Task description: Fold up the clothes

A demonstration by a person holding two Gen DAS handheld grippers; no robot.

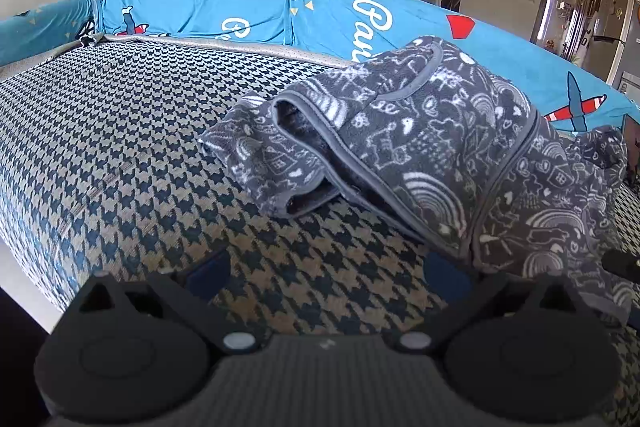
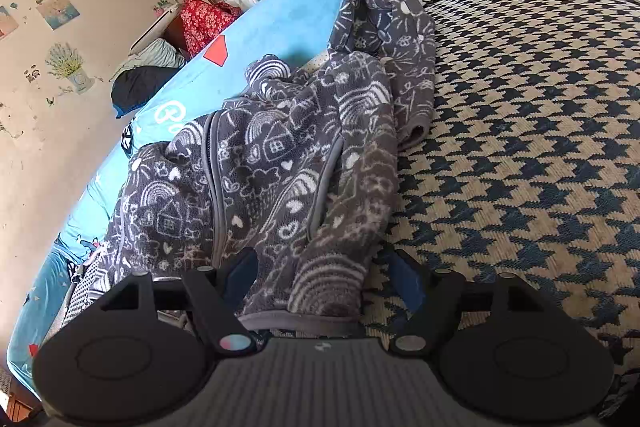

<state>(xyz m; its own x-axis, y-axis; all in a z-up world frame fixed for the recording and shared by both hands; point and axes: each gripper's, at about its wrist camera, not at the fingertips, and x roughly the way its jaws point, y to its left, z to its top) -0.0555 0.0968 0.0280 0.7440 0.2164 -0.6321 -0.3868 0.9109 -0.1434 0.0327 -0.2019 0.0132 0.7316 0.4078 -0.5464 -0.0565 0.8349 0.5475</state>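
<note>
A houndstooth mattress point(image 1: 120, 131) fills both views, a blue sheet point(image 1: 248, 7) banked along its far edge beneath a stickered wall point(image 2: 60, 27). The grey fleece point(image 1: 432, 147) lies crumpled at 2 o'clock of the left claw point(image 1: 326, 273), which gapes over bare mattress stretching toward 10 o'clock. The right claw point(image 2: 320, 281), fingers spread, straddles the hem point(image 2: 304, 325), ungripped.
</note>
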